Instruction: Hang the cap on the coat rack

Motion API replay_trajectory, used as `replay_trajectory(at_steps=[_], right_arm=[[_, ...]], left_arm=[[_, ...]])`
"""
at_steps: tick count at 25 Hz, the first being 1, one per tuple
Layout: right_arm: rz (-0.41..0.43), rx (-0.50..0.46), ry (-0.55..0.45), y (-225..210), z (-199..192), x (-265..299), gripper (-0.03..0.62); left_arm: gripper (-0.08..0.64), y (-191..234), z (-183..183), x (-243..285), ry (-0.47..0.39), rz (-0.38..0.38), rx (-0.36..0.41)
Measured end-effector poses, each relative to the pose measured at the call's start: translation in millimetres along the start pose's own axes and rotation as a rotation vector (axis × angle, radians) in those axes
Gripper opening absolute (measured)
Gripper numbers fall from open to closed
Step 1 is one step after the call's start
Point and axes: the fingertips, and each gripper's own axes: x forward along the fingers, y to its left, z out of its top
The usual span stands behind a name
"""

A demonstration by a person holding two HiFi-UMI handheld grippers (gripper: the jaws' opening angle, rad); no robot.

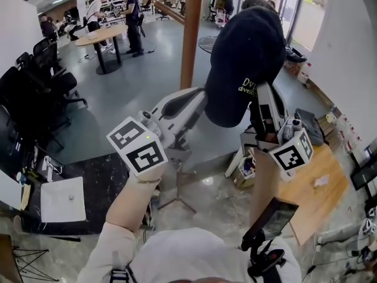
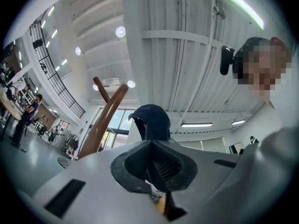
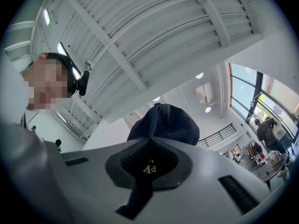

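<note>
Rack (image 1: 191, 34): a wooden pole standing on the open floor ahead of me. One peg (image 1: 169, 10) angles off to the left near its top, and the left gripper view shows another peg crossing the pole up high.
Cap (image 1: 244, 58): dark, with yellow stitched letters. It is held in the air with the crown up, just right of the pole and hanging on nothing yet. I can't tell whether it touches the wood.
Left gripper (image 1: 200, 102): the jaws are pinched closed on a fold of the cap's dark cloth at its lower left edge.
Right gripper (image 1: 262, 96): the jaws are clamped on the cap's lower right side, and the yellow letters show between the pads.
Handling: I judge it light and soft. The crown bulges and sags between my two holds, so it will drape rather than keep its shape. Cloth against ribbed pads should not slip much, and it is not fragile.
Where to hold: I'd stay on the rim cloth, one gripper per side, so the opening stays spread and the hollow can drop over a peg. A pinch on the crown would close it up.
</note>
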Motion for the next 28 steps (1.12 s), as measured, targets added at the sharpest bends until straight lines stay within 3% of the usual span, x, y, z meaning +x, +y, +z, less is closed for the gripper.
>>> replay_trajectory(at_steps=[8,15,20,28], right_arm=[[0.113,-0.028,-0.025,12.6,22.4,69.2,0.031],[0.192,-0.027,-0.059,25.5,15.4,114.6,0.031],[0.204,-0.026,-0.025,37.0,6.1,130.7,0.031],[0.155,0.031,0.042,27.8,-15.8,119.7,0.031]], left_arm=[[0.009,15.0,62.5,-0.2,-0.056,0.074,0.127],[0.009,37.1,97.1,-15.3,-0.081,0.14,0.206],[0.009,49.8,106.7,-27.5,-0.07,0.185,0.206],[0.009,56.5,82.8,-32.6,-0.055,0.201,0.168]])
